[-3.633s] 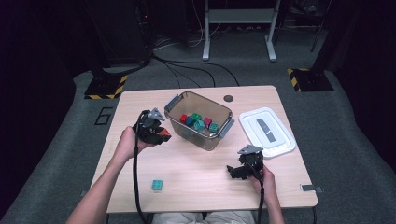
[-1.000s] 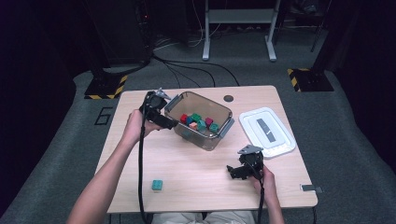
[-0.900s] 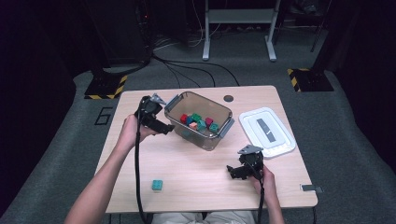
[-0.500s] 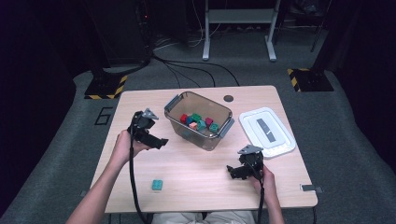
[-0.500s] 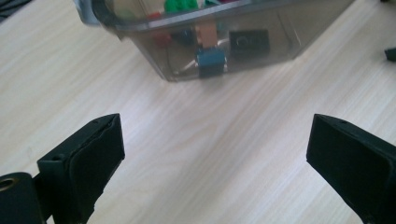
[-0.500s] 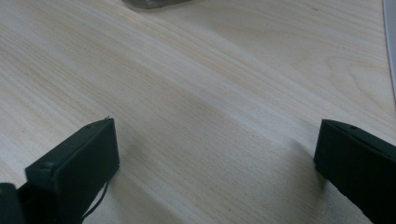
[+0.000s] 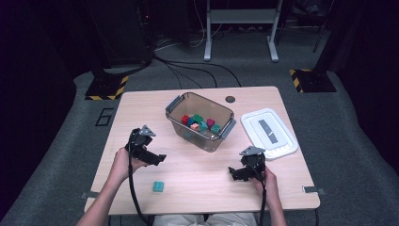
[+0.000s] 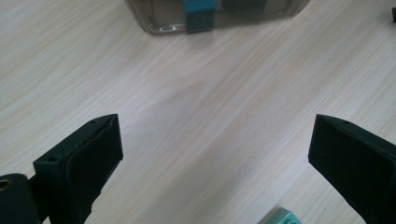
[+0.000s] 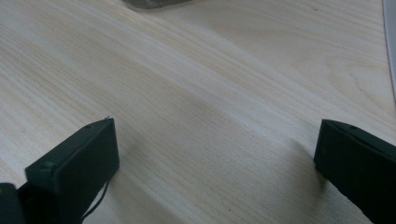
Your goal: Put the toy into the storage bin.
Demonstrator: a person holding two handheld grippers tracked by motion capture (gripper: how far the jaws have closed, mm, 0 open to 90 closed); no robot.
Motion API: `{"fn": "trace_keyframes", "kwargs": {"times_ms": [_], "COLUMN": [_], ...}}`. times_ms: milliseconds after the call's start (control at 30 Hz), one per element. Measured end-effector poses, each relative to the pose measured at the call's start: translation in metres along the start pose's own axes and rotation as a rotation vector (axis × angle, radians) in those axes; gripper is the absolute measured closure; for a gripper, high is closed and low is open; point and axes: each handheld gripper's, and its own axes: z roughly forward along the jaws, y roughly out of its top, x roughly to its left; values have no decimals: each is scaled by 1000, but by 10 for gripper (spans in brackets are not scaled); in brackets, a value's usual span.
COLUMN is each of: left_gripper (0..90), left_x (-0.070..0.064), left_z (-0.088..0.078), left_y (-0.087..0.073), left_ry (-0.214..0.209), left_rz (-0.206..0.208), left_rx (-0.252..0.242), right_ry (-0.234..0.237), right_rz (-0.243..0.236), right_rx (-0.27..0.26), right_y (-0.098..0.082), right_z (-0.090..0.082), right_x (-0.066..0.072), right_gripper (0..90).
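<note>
Tongs point(image 7: 157, 160) in the left hand are held wide apart and empty over the bare counter point(image 7: 141, 108), with the teal block point(image 7: 158, 187) lying just below them toward the person, its corner seen between the jaws at the lower edge of the left gripper view point(image 8: 282, 218). Beyond these tongs, the clear bin point(image 7: 200, 121) of coloured blocks is seen, and its white lid point(image 7: 269, 133) is found farther off past the bin. The right tongs point(image 7: 235, 173) are likewise spread and empty, resting low over bare wood, well apart from the teal block.
</note>
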Motion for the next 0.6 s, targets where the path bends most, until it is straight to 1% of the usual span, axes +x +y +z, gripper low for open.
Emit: {"fn": "trace_keyframes", "kwargs": {"times_ms": [100,200,233,267,367,433,467,533,567,600], "left_gripper": [27,26,25,23,23,23,22,22,23,23], "left_x": [-3,-5,-7,-7,-13,-16,-16,-20,-20,-21], "left_z": [2,6,7,7,13,18,18,24,24,27], "left_y": [-10,-21,-26,-26,-39,-47,-47,-56,-56,-60], "left_ry": [-8,-13,-22,-22,-26,-36,-36,-54,-54,-64], "left_rz": [-11,-30,-39,-39,-40,-52,-52,-67,-67,-65], "left_rx": [6,1,8,8,26,29,29,46,46,54], "right_ry": [2,1,0,0,0,1,0,1,1,0], "right_rz": [-4,-3,0,0,0,-2,0,-2,-2,0], "right_rx": [1,1,0,0,0,1,0,1,1,0], "right_y": [0,0,0,0,0,0,0,0,0,0], "right_z": [0,0,0,0,0,0,0,0,0,0], "right_x": [0,0,0,0,0,0,0,0,0,0], "right_gripper": [0,0,0,0,0,0,0,0,0,0]}}
